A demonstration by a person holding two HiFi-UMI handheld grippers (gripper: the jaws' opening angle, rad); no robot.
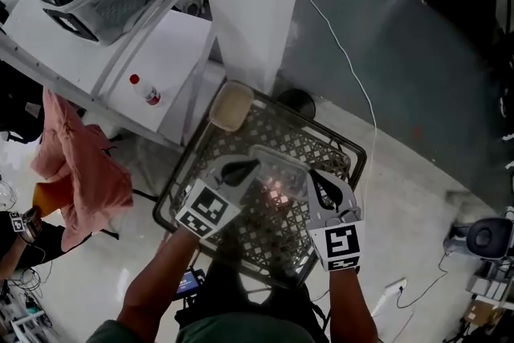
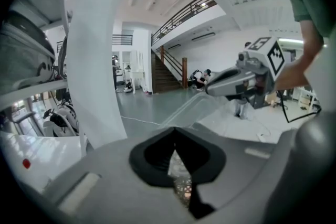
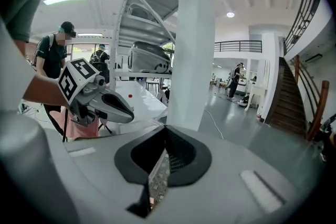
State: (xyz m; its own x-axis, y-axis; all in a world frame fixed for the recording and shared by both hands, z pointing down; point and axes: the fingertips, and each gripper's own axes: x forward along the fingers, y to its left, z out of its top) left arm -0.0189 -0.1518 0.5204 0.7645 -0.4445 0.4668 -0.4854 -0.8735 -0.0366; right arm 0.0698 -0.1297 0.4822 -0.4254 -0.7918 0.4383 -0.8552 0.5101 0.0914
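**Both grippers on a clear container above a mesh basket: edges and clearances**

The left gripper [image 1: 245, 169] and the right gripper [image 1: 320, 187] face each other over a black mesh basket [image 1: 283, 139] that stands on the floor [image 1: 401, 52]. A clear plastic container [image 1: 279, 169] hangs between them, above the basket's middle.

Left gripper view: the jaws are drawn nearly together, leaving only a thin slit. The container's near edge runs down into that slit and is pinched there. Right gripper view: the same finding, with the jaws closed on the opposite edge and the mesh visible through the slit. The container spans the gap from one gripper to the other. Whether its underside touches the mesh cannot be told.

Edges: the basket's far left corner carries a beige dish [image 1: 230, 106], which sits on or against the rim. Just beyond that corner rises a white pillar [image 1: 253, 4], close to the basket's far side. To the left, a white tabletop [image 1: 169, 52] on a metal frame comes near the basket's left rim. A small bottle with a red cap [image 1: 147, 92] lies near the tabletop's front edge.

Open room: the grey floor to the right of the pillar and beyond the basket is wide and open, crossed by a thin white cable [image 1: 345, 52]. On the left, a pink cloth [image 1: 80, 165] hangs beside the frame, well apart from the grippers.
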